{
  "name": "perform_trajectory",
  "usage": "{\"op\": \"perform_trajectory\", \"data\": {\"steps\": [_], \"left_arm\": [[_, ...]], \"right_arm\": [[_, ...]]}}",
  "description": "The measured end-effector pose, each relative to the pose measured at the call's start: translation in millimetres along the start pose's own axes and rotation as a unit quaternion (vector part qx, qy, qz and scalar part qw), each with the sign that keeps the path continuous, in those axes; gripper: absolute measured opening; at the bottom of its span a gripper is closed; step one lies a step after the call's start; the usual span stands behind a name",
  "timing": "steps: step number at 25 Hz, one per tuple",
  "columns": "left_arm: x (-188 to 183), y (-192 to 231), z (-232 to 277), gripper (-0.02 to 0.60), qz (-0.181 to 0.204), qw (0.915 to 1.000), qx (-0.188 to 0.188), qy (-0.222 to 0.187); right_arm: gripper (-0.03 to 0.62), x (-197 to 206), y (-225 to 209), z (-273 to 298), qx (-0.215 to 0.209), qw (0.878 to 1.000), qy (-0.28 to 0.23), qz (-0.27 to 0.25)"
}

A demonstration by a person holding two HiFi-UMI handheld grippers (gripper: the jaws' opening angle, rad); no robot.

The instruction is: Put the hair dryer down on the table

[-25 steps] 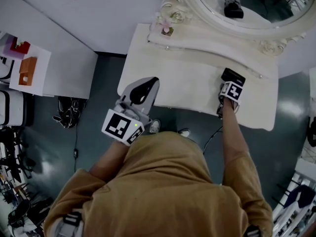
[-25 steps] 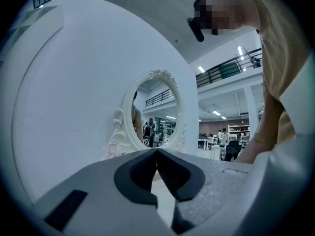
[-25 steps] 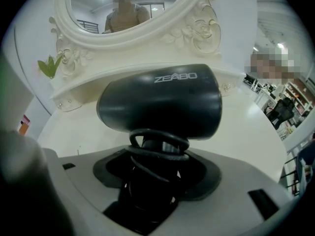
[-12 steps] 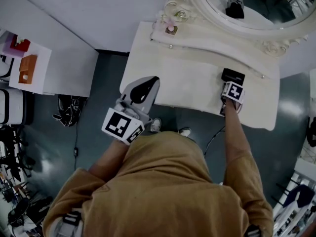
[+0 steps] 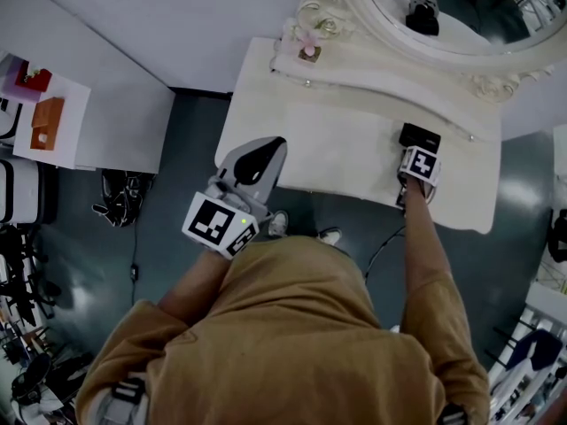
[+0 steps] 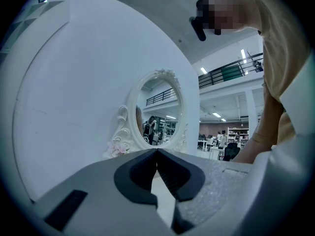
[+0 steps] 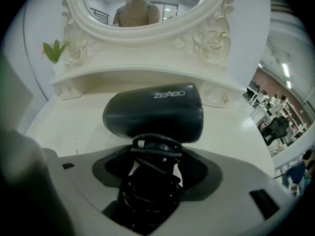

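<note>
The left arm is bent at the elbow, holding the left gripper (image 5: 264,151) at the front left edge of the white table (image 5: 341,153). Its grey jaws are closed tip to tip, with nothing between their black pads (image 6: 170,173). They point along the smooth table top toward the oval mirror (image 6: 158,109), which has a carved, scrolled frame.

The right arm reaches straight forward, bare from the tan sleeve, with the right gripper (image 5: 416,151) over the right part of the table. Its jaws are clamped on the handle of the hair dryer (image 7: 153,113), where the black cord (image 7: 150,154) is wound in loops. The dryer's matt black, barrel-shaped body lies crosswise just past the jaws, low over the table top and in front of the raised shelf (image 7: 147,75) under the mirror. Whether it touches the table cannot be told.
</note>
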State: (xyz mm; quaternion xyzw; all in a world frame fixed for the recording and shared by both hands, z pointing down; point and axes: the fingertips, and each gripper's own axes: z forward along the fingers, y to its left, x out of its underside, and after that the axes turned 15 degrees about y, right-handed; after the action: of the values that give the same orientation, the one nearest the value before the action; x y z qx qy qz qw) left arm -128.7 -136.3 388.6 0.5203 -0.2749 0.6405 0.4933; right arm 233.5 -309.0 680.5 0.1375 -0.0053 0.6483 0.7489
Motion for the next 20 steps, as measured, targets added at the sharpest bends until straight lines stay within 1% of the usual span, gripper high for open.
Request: {"op": "perform_trajectory", "data": {"steps": [8,9,11,14,15,20], "left_arm": [[2,1,8,0.005,0.000,0.9999,0.013,0.000],[1,0,9,0.003,0.001,0.9999,0.017,0.000],[-2,-3,13,0.003,0.003,0.9997,0.025,-0.002],[-6,-7,20,0.003,0.009,0.9992,0.039,-0.006],[-7,-10,22,0.003,0.010,0.9989,0.044,-0.007],[-14,-20,29,0.003,0.018,0.9972,0.071,-0.016]], "right_arm": [[0.288,12,-7,-9,0.015,1.000,-0.003,0.018],[0.287,9,-5,-14,0.009,1.000,-0.014,0.017],[0.282,-8,7,-24,-0.025,0.997,-0.067,0.002],[0.267,-32,20,-40,-0.064,0.987,-0.143,-0.023],[0.264,-37,20,-45,-0.069,0.985,-0.159,-0.026],[0.245,-30,9,-66,-0.058,0.982,-0.177,-0.021]]}}
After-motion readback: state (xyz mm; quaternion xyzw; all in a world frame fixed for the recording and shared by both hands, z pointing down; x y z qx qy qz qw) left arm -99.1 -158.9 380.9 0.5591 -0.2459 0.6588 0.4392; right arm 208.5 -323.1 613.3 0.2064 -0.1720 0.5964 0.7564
